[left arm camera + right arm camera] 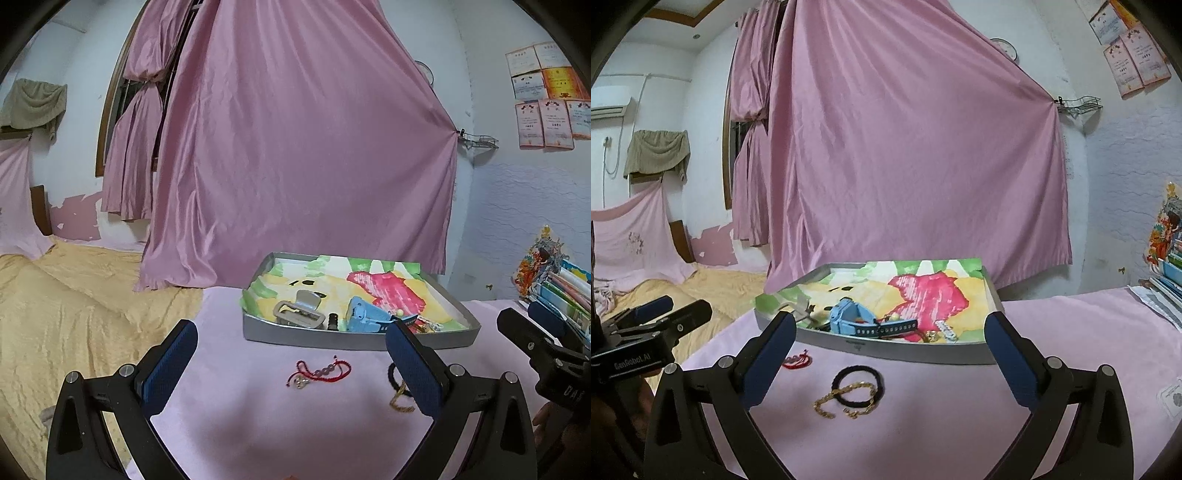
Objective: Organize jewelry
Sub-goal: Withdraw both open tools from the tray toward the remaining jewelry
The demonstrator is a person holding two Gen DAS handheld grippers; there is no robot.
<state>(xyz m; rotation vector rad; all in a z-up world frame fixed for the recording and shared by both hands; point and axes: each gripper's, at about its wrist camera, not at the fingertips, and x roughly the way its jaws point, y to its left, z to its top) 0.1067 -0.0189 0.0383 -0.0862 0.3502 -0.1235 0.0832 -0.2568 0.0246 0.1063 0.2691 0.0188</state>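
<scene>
Both hand-held grippers are standing wide open over a pink-covered worktop point(258, 424), and neither is holding anything.

In the left wrist view, the left hand-held gripper point(291, 360) is filling the lower part of the frame, its blue pads point(168, 363) set far apart. A red string bracelet point(321, 371) is lying on the cloth in the lower middle, between the pads but touching neither. Just right of it, a black hair tie point(392, 374) and a gold chain point(400, 404) are showing partly behind the right-hand pad. A grey tray point(354, 341) is sitting behind them in the centre, lined with a brightly coloured sheet. Inside it are lying a grey hair claw point(299, 310), a blue watch point(369, 315) and some small pieces too blurred to make out. The right hand-held gripper point(528, 317) is showing at the right edge.

In the right wrist view, the right hand-held gripper point(890, 338) is framing the lower centre, where the hair tie point(857, 384) is lying with the gold chain point(846, 398) draped across it, clear of both pads. The red bracelet point(798, 360) is peeking out beside the left-hand pad. The tray point(886, 352) is sitting just beyond, with the blue watch point(849, 314) near its front wall. The left hand-held gripper point(676, 310) is showing at the left edge.

A pink curtain point(295, 147) is hanging behind the worktop, and a bed with a yellow cover point(74, 314) is lying to the left.
</scene>
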